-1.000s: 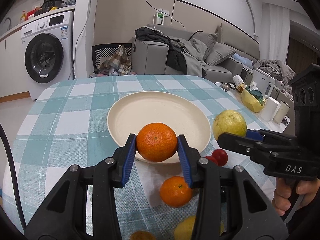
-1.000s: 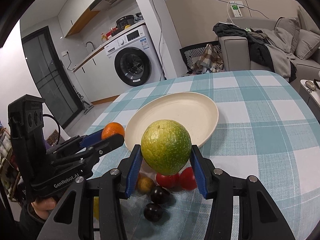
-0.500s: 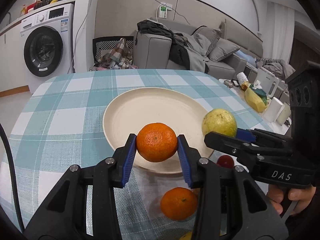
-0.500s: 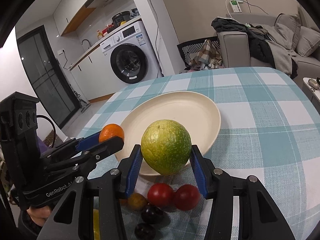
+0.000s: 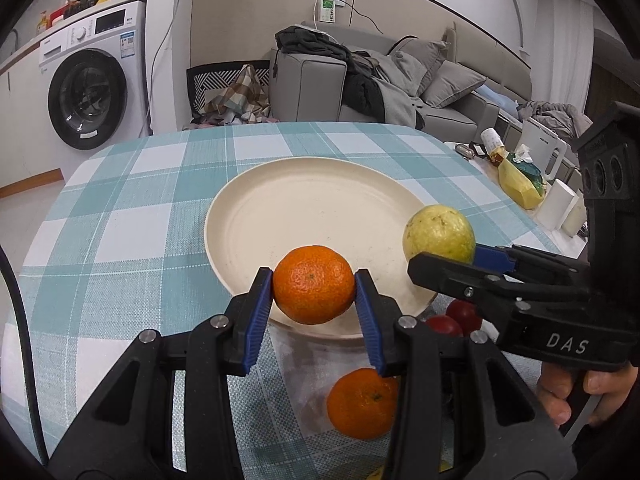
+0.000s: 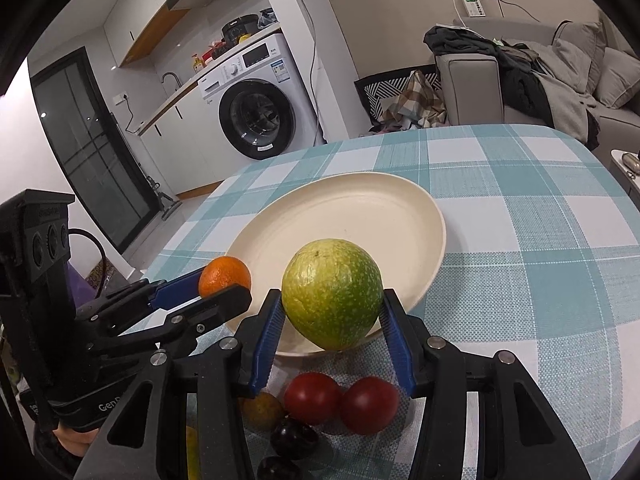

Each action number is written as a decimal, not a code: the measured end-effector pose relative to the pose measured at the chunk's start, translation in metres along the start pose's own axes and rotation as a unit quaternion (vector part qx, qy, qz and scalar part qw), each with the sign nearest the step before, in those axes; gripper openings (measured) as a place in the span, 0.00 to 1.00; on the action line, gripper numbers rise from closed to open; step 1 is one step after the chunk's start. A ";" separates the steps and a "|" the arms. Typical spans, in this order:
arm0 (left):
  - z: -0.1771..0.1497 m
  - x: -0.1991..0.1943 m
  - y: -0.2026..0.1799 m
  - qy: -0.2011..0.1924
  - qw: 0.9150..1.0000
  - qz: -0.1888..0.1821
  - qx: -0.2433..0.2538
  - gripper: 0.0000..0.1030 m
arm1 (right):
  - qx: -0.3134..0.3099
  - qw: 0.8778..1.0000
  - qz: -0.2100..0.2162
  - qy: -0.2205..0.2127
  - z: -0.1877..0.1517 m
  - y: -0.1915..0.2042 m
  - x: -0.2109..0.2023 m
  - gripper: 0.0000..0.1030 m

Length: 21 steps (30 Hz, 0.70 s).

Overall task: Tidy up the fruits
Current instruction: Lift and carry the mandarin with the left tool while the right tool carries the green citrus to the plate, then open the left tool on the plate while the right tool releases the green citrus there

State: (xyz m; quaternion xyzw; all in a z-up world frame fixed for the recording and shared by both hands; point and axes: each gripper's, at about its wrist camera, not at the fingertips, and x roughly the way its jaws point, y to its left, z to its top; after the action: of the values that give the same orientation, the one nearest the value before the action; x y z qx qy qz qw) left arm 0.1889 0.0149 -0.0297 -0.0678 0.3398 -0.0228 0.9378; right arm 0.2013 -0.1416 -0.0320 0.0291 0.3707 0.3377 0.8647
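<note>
Below and behind the left gripper a second orange lies on the checked table; under the right gripper sit two red tomatoes and dark plums. The left jaws are clamped on an orange, the right jaws on a green guava. Both fruits hang over the near rim of the cream plate, which spreads ahead of the jaws.
</note>
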 end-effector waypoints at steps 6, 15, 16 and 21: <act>0.000 0.002 0.002 0.005 1.000 0.000 -0.005 0.37 | 0.009 1.000 0.006 -0.002 0.000 -0.004 0.000 0.48; -0.002 0.002 0.002 0.001 1.000 0.000 -0.005 0.38 | 0.018 1.000 0.013 -0.009 0.001 -0.008 -0.001 0.51; -0.002 0.002 0.001 0.002 1.000 0.002 -0.005 0.40 | 0.019 1.000 0.011 -0.010 0.001 -0.008 -0.001 0.51; -0.005 -0.003 0.002 0.006 1.000 0.005 -0.010 0.63 | 0.012 1.000 0.002 -0.016 -0.001 -0.007 -0.005 0.60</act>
State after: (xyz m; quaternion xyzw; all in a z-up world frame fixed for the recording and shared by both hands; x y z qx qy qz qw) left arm 0.1831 0.0168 -0.0315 -0.0754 0.3459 -0.0155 0.9351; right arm 0.2023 -0.1500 -0.0317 0.0457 0.3610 0.3342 0.8694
